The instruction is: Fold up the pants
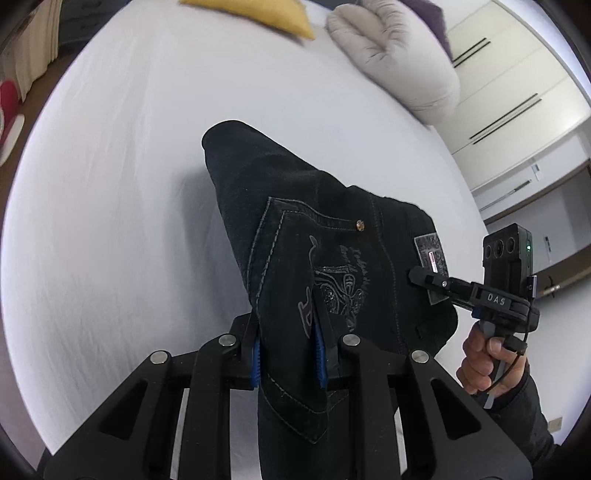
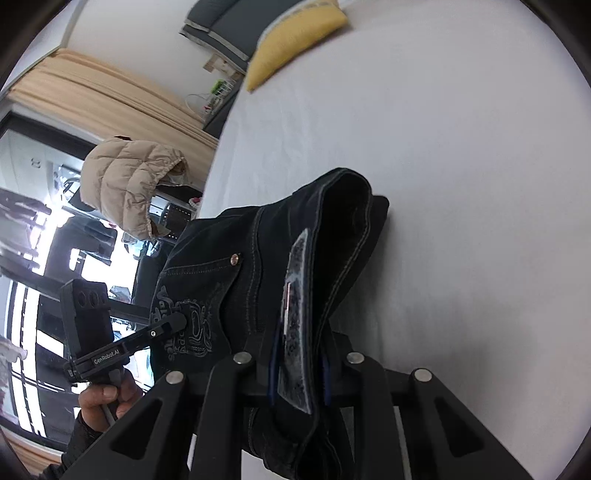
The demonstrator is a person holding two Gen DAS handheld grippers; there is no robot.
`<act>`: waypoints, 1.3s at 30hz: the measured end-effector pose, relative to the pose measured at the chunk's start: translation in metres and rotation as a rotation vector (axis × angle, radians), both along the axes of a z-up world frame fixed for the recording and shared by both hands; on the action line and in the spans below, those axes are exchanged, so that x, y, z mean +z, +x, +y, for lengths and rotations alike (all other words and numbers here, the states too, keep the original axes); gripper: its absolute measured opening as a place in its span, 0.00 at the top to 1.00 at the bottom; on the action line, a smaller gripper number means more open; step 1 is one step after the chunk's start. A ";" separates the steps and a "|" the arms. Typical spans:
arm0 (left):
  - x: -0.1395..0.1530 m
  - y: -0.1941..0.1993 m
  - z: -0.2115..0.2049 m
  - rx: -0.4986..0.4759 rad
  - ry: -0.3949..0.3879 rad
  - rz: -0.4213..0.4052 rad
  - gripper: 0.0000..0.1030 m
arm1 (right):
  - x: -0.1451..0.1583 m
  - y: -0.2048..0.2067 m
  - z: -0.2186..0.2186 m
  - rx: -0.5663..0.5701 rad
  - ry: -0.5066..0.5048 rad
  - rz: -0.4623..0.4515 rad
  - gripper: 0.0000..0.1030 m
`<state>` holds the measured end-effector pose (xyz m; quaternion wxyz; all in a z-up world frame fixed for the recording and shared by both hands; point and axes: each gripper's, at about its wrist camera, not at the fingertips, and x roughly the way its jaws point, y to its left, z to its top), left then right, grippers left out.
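Dark denim pants (image 1: pixel 295 229) with an embroidered back pocket and a grey waist patch (image 1: pixel 430 254) are held up above a white bed (image 1: pixel 129 184). My left gripper (image 1: pixel 290 354) is shut on the pocket side of the pants, blue pads pressed on the cloth. My right gripper (image 1: pixel 417 275) grips the waistband at the patch, seen at the right in the left wrist view. In the right wrist view the right gripper (image 2: pixel 299 373) is shut on the waistband and patch (image 2: pixel 295 317), and the left gripper (image 2: pixel 181 321) clamps the pants (image 2: pixel 229 280) at the pocket.
A yellow pillow (image 1: pixel 258 14) and a beige pillow (image 1: pixel 395 55) lie at the bed's far end. White wardrobes (image 1: pixel 517 92) stand on the right. A beige puffer jacket (image 2: pixel 125 184) hangs beside the bed, with curtains and a window behind.
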<state>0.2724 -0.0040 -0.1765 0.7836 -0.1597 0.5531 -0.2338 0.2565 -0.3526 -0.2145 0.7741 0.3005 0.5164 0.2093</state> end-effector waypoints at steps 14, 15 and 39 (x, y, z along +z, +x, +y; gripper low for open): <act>-0.009 -0.025 -0.014 0.062 0.202 -0.196 0.43 | -0.013 -0.037 -0.006 -0.116 -0.097 -0.030 0.47; 0.008 -0.032 -0.020 0.083 0.225 -0.249 0.28 | -0.001 -0.047 -0.003 -0.123 -0.147 -0.064 0.43; 0.241 -0.272 -0.017 0.411 0.551 -0.799 0.00 | 0.272 -0.263 0.041 -0.523 -0.685 -0.834 0.00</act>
